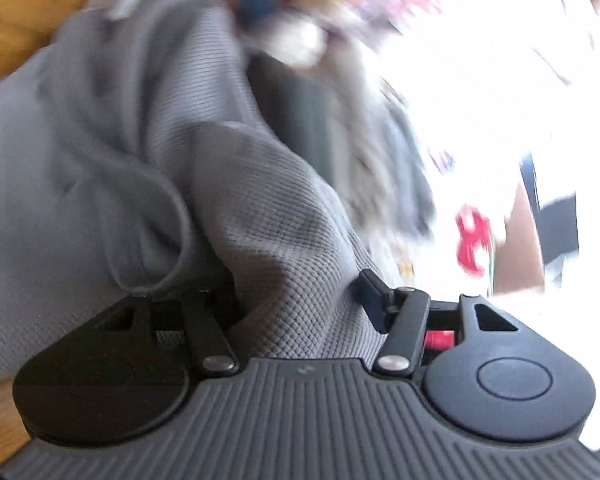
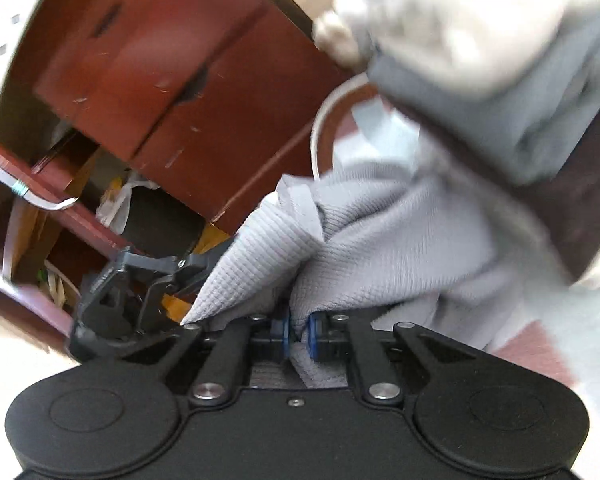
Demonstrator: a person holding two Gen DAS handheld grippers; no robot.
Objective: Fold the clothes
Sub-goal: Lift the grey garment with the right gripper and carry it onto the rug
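A grey waffle-knit garment [image 1: 148,128] lies bunched over a warm wooden tabletop [image 1: 16,12], whose bare planks show only at the far left and near left edges of the left wrist view. There the left gripper [image 1: 300,300] stands with its jaws wide apart, a fold of the cloth spilling between them; a blurred pile of other laundry [image 1: 340,24] and glaring window light fill the far right. Only the right wrist view shows the reddish-brown wooden cabinet [image 2: 148,64], a white perforated basket [image 2: 8,12] at far left, and the right gripper [image 2: 297,334], its blue-padded jaws narrowed tight on a pinch of the same garment [image 2: 380,248], lifted and draped.
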